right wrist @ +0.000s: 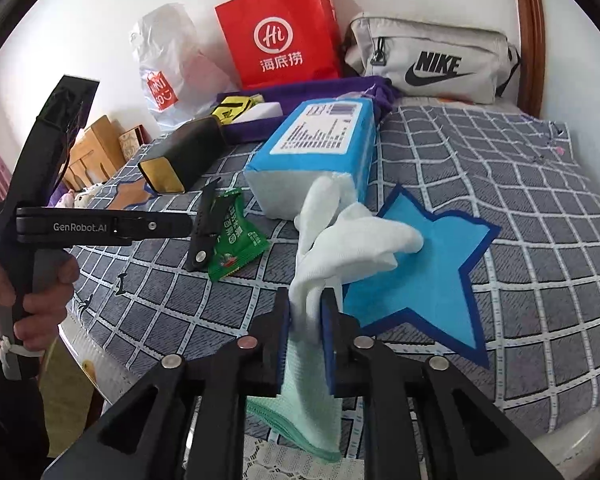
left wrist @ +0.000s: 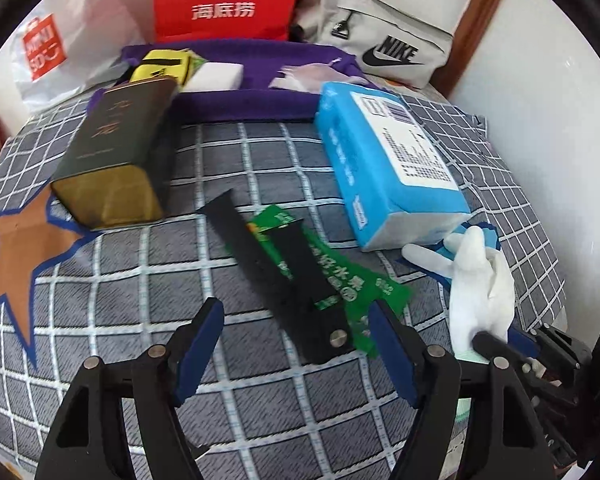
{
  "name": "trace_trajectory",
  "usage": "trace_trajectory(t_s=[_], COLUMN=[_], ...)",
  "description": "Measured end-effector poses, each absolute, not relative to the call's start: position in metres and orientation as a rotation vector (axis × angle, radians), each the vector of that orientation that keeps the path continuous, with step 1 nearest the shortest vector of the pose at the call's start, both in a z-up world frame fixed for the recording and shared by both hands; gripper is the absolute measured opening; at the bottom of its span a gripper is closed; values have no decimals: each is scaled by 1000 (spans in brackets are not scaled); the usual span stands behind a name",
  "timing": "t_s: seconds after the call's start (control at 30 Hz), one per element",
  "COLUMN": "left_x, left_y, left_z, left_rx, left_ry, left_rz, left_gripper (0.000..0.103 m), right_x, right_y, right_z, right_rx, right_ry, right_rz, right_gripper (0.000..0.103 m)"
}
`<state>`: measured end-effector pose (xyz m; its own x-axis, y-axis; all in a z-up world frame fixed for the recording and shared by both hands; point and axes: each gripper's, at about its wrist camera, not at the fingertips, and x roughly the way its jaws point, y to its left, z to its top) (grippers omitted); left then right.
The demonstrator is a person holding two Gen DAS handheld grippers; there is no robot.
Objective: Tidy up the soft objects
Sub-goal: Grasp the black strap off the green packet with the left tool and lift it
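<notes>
Two grippers work the bed's near edge: right gripper [right wrist: 305, 312] pinches a white glove [right wrist: 352, 236] over the blue star [right wrist: 428, 280], left gripper [left wrist: 296, 340] gapes empty above a green packet [left wrist: 332, 268]; the loosely held glove could slip free.

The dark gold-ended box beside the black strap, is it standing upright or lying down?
Lying down. The dark box rests on its long side on the checked cloth, gold end facing the camera.

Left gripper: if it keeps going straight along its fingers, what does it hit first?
Probably the black strap lying over the green packet, right ahead of the open left gripper. Depth is hard to judge.
</notes>
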<state>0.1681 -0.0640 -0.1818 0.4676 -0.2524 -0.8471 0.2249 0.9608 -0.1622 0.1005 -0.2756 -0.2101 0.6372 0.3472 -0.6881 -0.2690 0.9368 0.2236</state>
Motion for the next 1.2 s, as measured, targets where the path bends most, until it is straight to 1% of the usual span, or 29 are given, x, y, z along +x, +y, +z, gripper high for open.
trace_trajectory(t_s=[0.03, 0.07, 0.1, 0.17, 0.2, 0.27, 0.33, 0.4, 0.43, 0.5, 0.63, 0.7, 0.73, 0.8, 0.83, 0.87, 0.9, 1.2], left_x=[170, 172, 174, 181, 186, 189, 188, 188, 188, 188, 190, 194, 195, 196, 195, 195, 193, 169], left_y=[-68, -71, -74, -78, -81, -82, -80, -75, -71, -66, -66, -67, -68, -68, -67, -65, -63, -16], left_z=[-183, -184, -186, -193, -200, -205, -204, -202, -201, -202, -203, -204, -205, -204, -204, -204, -203, -201], left_rx=[-20, -12, -1, 26, 37, 36, 30, 8, -7, -28, -57, -66, -61, -48, -50, -57, -63, -147], left_ry=[1041, 1038, 1034, 1040, 1059, 1054, 1028, 1037, 1049, 1060, 1066, 1051, 1048, 1047, 1047, 1047, 1049, 1073], left_rz=[-294, -292, -285, -260, -252, -242, -235, -248, -252, -252, -271, -261, -258, -256, -260, -266, -273, -270], left_gripper=[67, 67, 67, 64, 58, 53, 33, 24, 22, 23, 31, 31, 29, 24, 21, 20, 18, 15], right_x=[102, 103, 104, 107, 108, 108, 109, 110, 110, 111, 113, 113, 114, 113, 114, 114, 114, 107], right_y=[-275, -274, -273, -271, -270, -267, -267, -269, -271, -273, -273, -273, -272, -273, -273, -274, -275, -268], right_z=[-213, -215, -218, -224, -227, -230, -229, -230, -230, -230, -231, -231, -231, -231, -231, -231, -232, -225], right_rx=[103, 104, 105, 112, 113, 102, 96, 108, 119, 134, 144, 147, 146, 138, 130, 124, 124, 97], right_ry=[811, 811, 811, 824, 830, 812, 808, 805, 803, 803, 796, 792, 790, 789, 789, 793, 798, 785], right_rz=[351, 349, 349, 363, 368, 367, 371, 381, 387, 396, 393, 390, 390, 383, 370, 363, 361, 352], right_gripper=[31, 39, 41, 42, 42, 42, 42, 42, 42, 42, 42, 42, 42, 38, 30, 15, 12, 11])
